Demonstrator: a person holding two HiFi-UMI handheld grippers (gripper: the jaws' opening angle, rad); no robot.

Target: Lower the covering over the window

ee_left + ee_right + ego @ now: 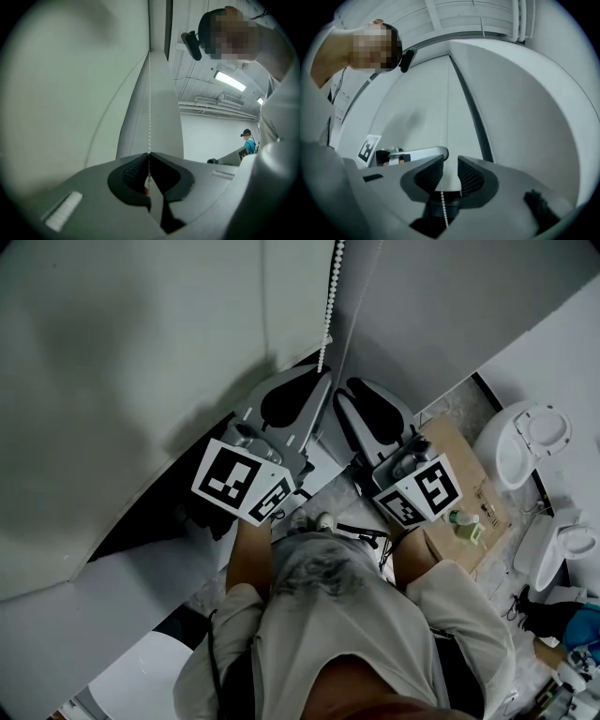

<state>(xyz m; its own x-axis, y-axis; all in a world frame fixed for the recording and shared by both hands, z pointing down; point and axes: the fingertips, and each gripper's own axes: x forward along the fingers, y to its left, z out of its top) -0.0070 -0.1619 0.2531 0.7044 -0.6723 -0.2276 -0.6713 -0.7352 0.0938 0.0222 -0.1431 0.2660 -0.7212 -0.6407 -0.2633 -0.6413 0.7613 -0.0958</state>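
A white bead chain (328,310) hangs down beside the pale roller blind (141,352) that covers the window. In the head view both grippers point up at the chain, side by side. My left gripper (314,382) is shut on the chain. In the left gripper view the beads (149,108) run down into its closed jaws (149,157). My right gripper (352,390) stands open. In the right gripper view a strand of chain (441,136) passes through the gap between its jaws (450,165) without being pressed. The left gripper (419,153) shows just beyond it.
To the right on the floor are a cardboard box (469,488) with a green bottle (466,524) on it and white ceramic fixtures (530,442). A person in a blue top (248,143) stands far off in the left gripper view. The wall edge runs close on the right.
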